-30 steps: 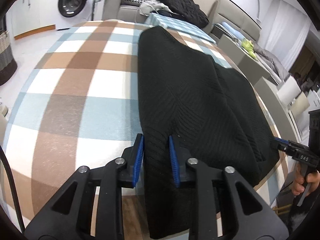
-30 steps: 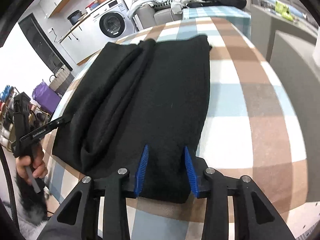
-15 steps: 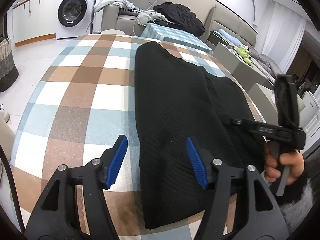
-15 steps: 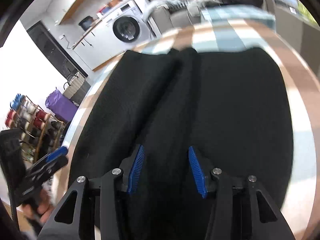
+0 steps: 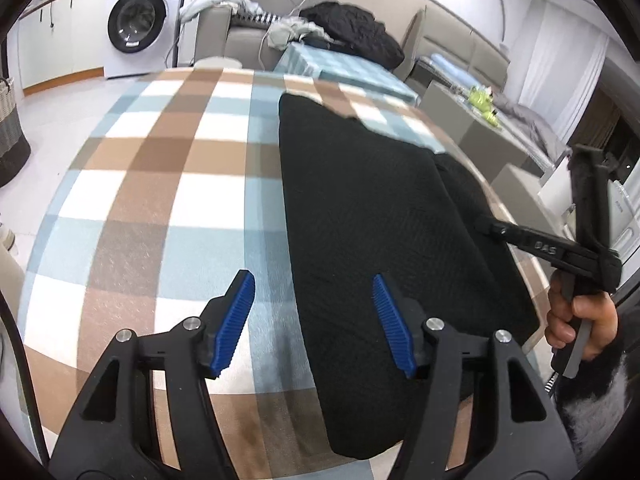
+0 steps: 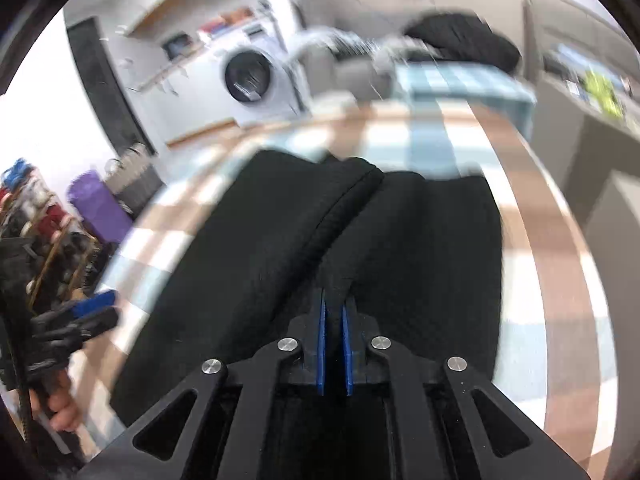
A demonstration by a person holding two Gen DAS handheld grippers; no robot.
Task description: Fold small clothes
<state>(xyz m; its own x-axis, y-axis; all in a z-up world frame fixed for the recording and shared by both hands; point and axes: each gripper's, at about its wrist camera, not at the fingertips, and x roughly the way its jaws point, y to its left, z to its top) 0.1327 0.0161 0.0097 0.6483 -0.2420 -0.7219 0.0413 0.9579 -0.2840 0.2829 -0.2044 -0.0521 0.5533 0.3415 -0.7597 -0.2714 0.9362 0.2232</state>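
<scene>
One black knitted garment lies lengthwise on the checked tablecloth, toward the right half of the table, with a raised fold running from its near end to its far end. The right gripper has just been closing, and its blue pads now pinch that fold near the garment's near end. The left gripper stands with its jaws apart and empty over the garment's left edge, one pad above the bare cloth and the other above the knit. Its jaws have just been opening, and nothing is clamped between them.

Risks, as I judge them: the right grip may have caught only the top layer of the ridge, so a lift would peel that layer and leave the rest lying. With only one end held, the knit could sag and drag sideways, spoiling the straight left edge. The tablecloth may also ride along if the pads bit into it, though I cannot tell whether they did. Motion blur in the right wrist view hides how deep the pinch goes.

Beyond the table stand a washing machine and a sofa heaped with clothes.
</scene>
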